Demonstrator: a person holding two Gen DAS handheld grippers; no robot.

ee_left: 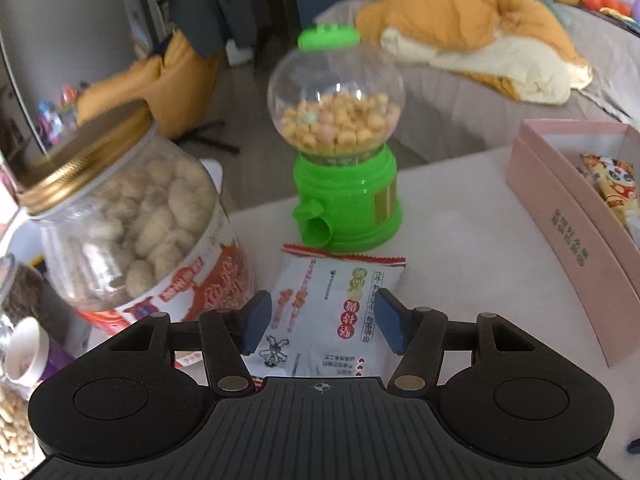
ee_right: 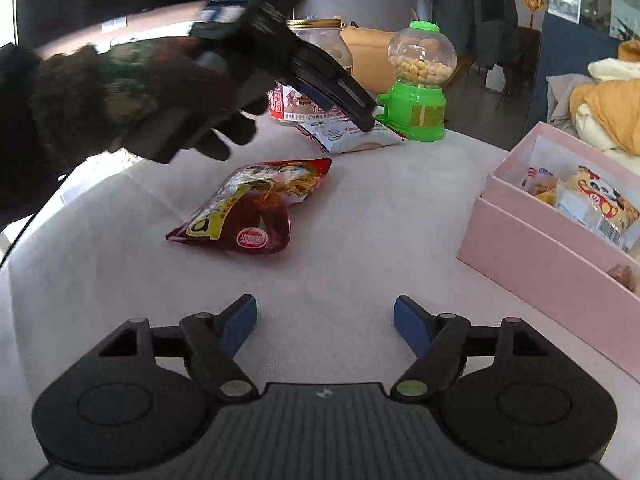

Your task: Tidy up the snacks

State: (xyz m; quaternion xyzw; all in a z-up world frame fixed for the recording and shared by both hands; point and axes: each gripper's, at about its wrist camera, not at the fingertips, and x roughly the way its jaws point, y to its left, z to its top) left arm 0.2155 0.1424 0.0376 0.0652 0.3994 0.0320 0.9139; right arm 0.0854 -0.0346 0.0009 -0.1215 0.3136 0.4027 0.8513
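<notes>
The white snack packet (ee_left: 328,312) lies flat on the pale surface (ee_left: 472,248), with the left tool (ee_left: 323,322) poised over its near half; the blue pads (ee_left: 258,322) stand apart on either side of the wrapper and do not press on it, so this tool is released. In the right wrist view the same tool (ee_right: 366,118) slants down from a gloved hand (ee_right: 132,96), its tip at the packet (ee_right: 352,138). Just beyond the packet stands a green candy dispenser (ee_left: 340,140) with a clear globe of small yellow pieces, its spout facing the wrapper. To the left of the packet is a gold-lidded jar (ee_left: 136,224) filled with pale shelled nuts. At the right edge sits a pink box (ee_left: 572,216), open at the top, with packaged snacks inside. The right tool (ee_right: 325,322) hangs above bare cloth, released, with nothing between its pads. Ahead of it and to the left, well apart from it, a red snack pouch (ee_right: 252,208) lies on the surface, between this tool and the white packet. The pink box (ee_right: 532,248) stands to its right, holding several wrapped items.
</notes>
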